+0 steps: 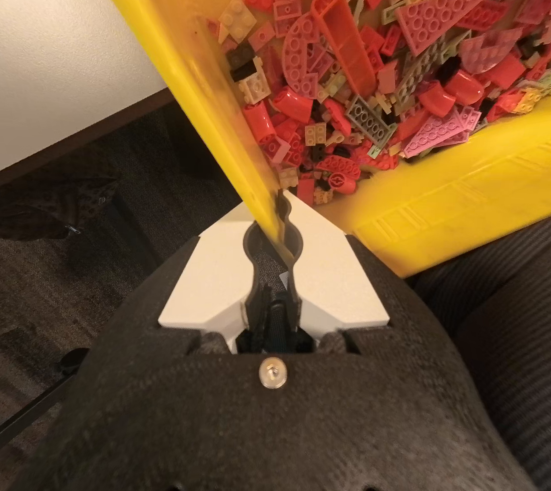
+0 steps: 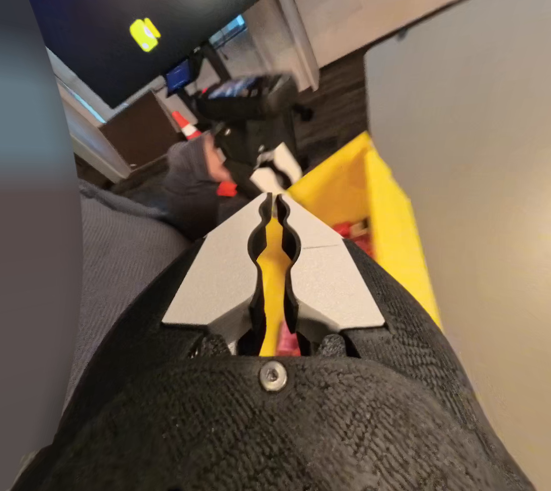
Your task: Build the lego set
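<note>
My left gripper point(image 1: 278, 208) is nearly shut, clamped on the thin side wall of a yellow bin point(image 1: 190, 65), pads pressing the rim on both sides. My right gripper point(image 2: 273, 202) is narrow too, tips almost together, with yellow plastic of the same bin point(image 2: 384, 208) showing in the slot between the fingers; I cannot tell whether its pads actually pinch it. One bin, two grippers. In the left wrist view the gripped wall runs as a long yellow band from the fingertips at centre up toward the upper left of the frame, and the bin opens to the right. It holds a heap of toy bricks point(image 1: 372, 83), mostly red and pink with some tan, grey and black, too many to count. In the right wrist view the left gripper point(image 2: 278, 175) shows at the bin's far corner, above centre.
</note>
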